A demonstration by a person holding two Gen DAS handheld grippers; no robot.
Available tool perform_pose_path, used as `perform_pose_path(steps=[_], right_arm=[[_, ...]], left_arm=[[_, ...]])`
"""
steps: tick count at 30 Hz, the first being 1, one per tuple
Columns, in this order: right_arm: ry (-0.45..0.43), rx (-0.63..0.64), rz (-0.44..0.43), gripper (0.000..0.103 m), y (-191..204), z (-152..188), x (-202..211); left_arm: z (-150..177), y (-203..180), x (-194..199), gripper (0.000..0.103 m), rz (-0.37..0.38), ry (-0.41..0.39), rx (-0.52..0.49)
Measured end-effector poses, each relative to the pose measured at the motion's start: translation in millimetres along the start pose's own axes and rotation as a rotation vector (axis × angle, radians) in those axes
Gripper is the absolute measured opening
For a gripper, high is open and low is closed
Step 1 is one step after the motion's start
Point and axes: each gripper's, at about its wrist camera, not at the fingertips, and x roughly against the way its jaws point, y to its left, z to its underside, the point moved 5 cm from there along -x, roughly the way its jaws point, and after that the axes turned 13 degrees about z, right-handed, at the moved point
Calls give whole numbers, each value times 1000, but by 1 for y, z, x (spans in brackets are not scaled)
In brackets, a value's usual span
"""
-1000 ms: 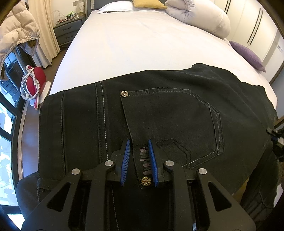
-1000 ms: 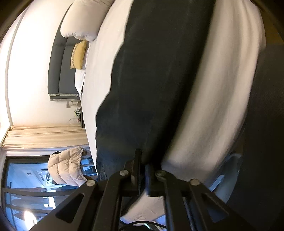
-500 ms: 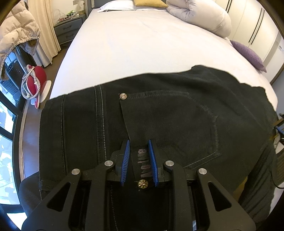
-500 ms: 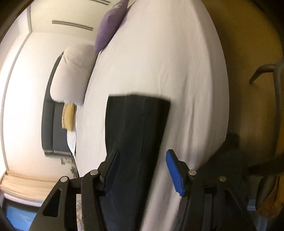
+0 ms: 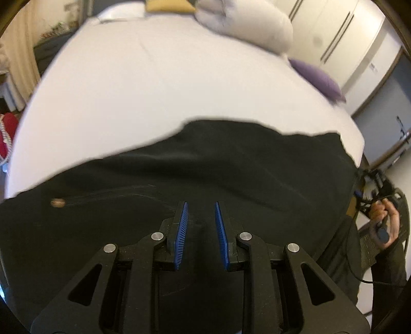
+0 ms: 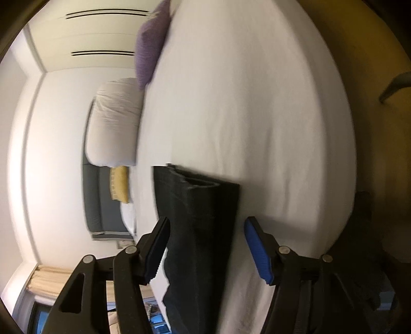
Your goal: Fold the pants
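Black jeans (image 5: 231, 167) lie across the near part of the white bed (image 5: 154, 90). My left gripper (image 5: 201, 205) is low over the waist end, its blue pads close together and pinching a fold of the denim. A metal rivet (image 5: 57, 203) shows blurred to its left. In the right wrist view the leg ends of the jeans (image 6: 200, 218) lie stacked on the sheet. My right gripper (image 6: 205, 219) straddles them with its jaws opening, the pads clear of the cloth on both sides. A hand (image 5: 385, 223) holds that gripper at the far right of the left wrist view.
A rolled white duvet (image 5: 246, 25), a purple pillow (image 5: 318, 77) and a yellow pillow (image 5: 167, 6) sit at the head of the bed. A wardrobe (image 5: 346, 33) stands beyond on the right. A red object (image 5: 7, 128) is on the floor at the left.
The right gripper's jaws went from shut to wide apart and it swung round to face the leg ends. The left gripper slid right along the jeans, still pinching denim.
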Motion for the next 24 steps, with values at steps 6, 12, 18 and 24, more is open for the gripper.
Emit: perform_pose_path(steps=[6,12,18,24], right_arm=[[27,39,-94,59,11,0,1],[28,56,-174,55,15,2,-1],[-29,107,-206,49,22,-2,5],[-62,125,-247,48,19,2,28]], left_arm=[[10,-6,-42,21,-9,89,10],[12,0,-44,21,33,80,48],[16,4,-45,21,21,78,37],[16,5,-44,21,15,74,36]])
